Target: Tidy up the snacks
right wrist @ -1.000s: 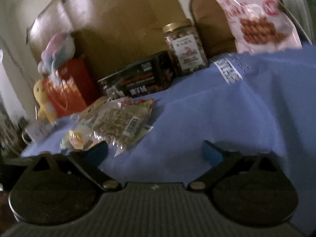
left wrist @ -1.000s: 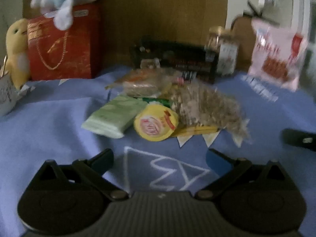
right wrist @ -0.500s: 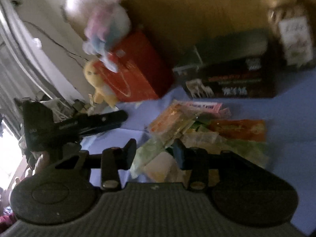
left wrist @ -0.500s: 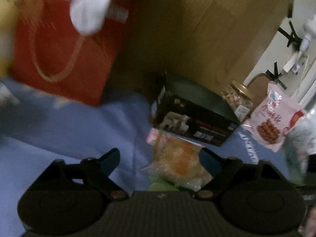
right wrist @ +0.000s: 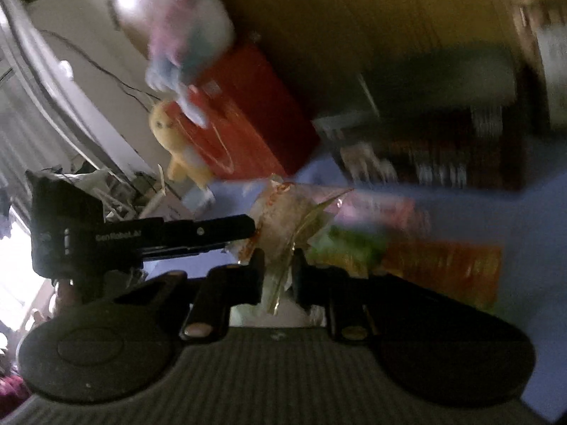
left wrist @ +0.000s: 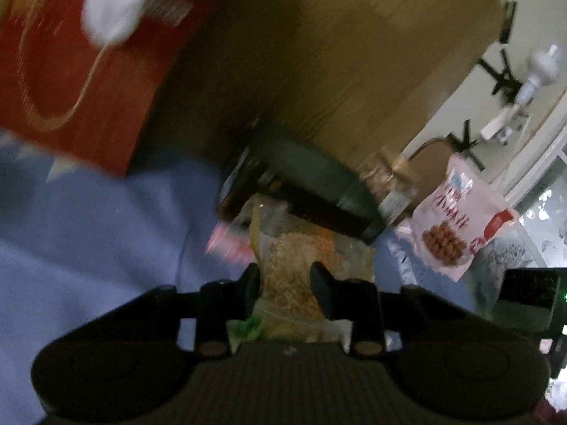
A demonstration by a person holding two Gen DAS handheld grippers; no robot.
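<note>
My left gripper (left wrist: 285, 276) is closed on a clear snack bag of pale crumbly pieces (left wrist: 294, 276) over the pile on the blue cloth. My right gripper (right wrist: 278, 265) is shut on the clear wrapper (right wrist: 283, 219) of the same kind of bag; the left gripper's finger (right wrist: 212, 230) touches that bag from the left in the right wrist view. More packets lie beside it: a green one (right wrist: 347, 248), an orange one (right wrist: 443, 265) and a pink one (left wrist: 230, 244). Both views are blurred.
A black snack box (left wrist: 301, 184) and a jar (left wrist: 393, 184) stand behind the pile, a pink snack pouch (left wrist: 457, 219) at the right. A red gift bag (left wrist: 81, 71) with plush toys (right wrist: 184, 35) stands at the left against a wooden panel (left wrist: 336, 53).
Both grippers moved in over the snack pile and went from wide open to closed on the clear bag. The views tilted and came closer to the black box.
</note>
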